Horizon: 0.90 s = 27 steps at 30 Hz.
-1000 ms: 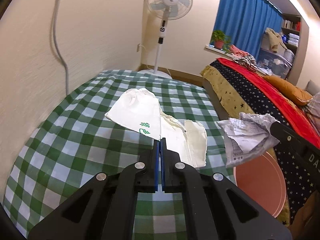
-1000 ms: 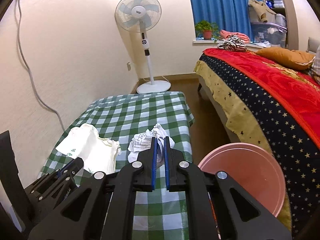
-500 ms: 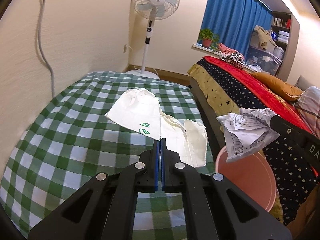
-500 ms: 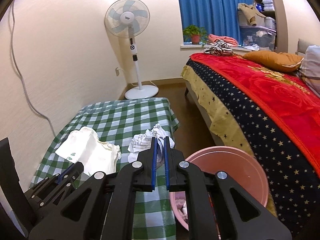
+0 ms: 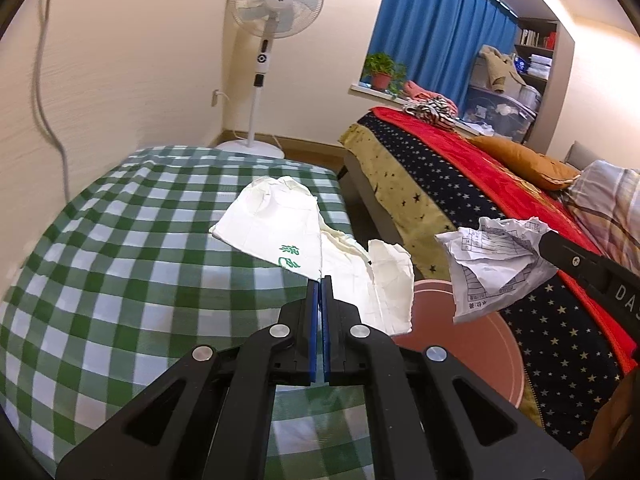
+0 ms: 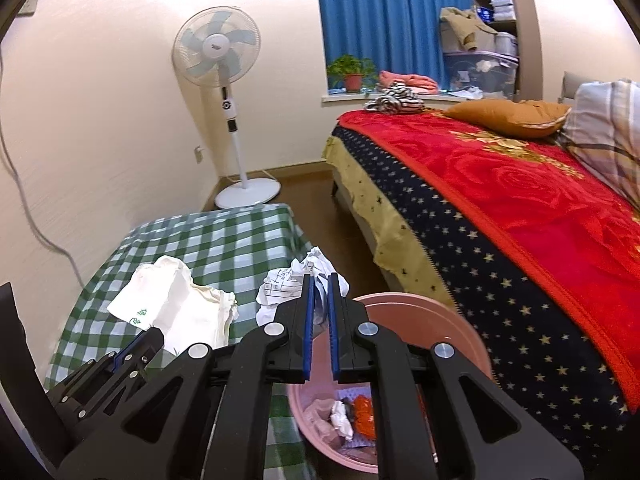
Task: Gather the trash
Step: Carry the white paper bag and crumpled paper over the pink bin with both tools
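In the left wrist view my left gripper (image 5: 321, 280) is shut on the corner of a white bag with green print (image 5: 276, 224), which it holds up over the green checked table (image 5: 120, 264). My right gripper (image 6: 318, 280) is shut on a crumpled printed paper (image 6: 284, 286). Beside the table's right edge, on the floor, a pink bin (image 6: 460, 328) stands below that paper. The left wrist view shows the same paper (image 5: 492, 264) hanging from the right gripper (image 5: 552, 242) over the bin (image 5: 460, 344). The left gripper (image 6: 154, 334) and its bag (image 6: 176, 304) appear at the lower left of the right wrist view.
Several pieces of trash (image 6: 348, 416) lie in the bin. A bed with a red and starred blanket (image 6: 500, 208) runs along the right, close to the bin. A standing fan (image 6: 226, 92) is at the far wall. A cable (image 5: 52, 112) hangs down the left wall.
Both grippers have moved right with the bag and the paper still gripped. The paper has gone from over the table to over the bin, whose inside now shows.
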Each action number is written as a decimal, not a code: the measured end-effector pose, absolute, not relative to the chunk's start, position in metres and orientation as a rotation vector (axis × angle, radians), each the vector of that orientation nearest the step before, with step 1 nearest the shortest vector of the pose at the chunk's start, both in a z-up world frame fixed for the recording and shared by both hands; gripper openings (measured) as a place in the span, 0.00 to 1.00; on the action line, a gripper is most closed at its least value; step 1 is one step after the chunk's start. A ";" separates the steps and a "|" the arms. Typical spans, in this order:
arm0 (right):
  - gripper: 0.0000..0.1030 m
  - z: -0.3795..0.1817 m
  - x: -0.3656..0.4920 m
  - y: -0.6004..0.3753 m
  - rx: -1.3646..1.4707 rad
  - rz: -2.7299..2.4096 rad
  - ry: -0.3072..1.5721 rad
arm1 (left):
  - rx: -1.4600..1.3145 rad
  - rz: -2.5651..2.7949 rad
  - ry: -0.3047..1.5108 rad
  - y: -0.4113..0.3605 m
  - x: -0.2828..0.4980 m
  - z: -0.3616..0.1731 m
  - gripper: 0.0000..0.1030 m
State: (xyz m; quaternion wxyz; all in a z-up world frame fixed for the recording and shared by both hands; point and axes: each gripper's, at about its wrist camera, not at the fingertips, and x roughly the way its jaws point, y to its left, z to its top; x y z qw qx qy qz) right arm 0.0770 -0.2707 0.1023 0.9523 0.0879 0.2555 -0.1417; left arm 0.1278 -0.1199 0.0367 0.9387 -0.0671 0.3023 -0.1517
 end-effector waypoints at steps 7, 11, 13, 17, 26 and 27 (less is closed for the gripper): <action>0.07 0.105 0.071 -0.283 0.193 -0.334 0.512 | -0.122 -0.354 0.614 -0.131 0.123 0.041 0.01; 0.07 0.107 0.068 -0.296 0.215 -0.371 0.507 | -0.118 -0.384 0.613 -0.133 0.121 0.043 0.01; 0.07 0.107 0.065 -0.304 0.227 -0.395 0.506 | -0.112 -0.400 0.612 -0.136 0.121 0.044 0.01; 0.07 0.107 0.064 -0.310 0.231 -0.415 0.509 | -0.105 -0.436 0.614 -0.142 0.120 0.045 0.01; 0.07 0.103 0.062 -0.319 0.223 -0.459 0.521 | -0.089 -0.491 0.634 -0.158 0.120 0.038 0.01; 0.07 0.102 0.062 -0.319 0.222 -0.464 0.524 | -0.086 -0.495 0.637 -0.160 0.120 0.037 0.01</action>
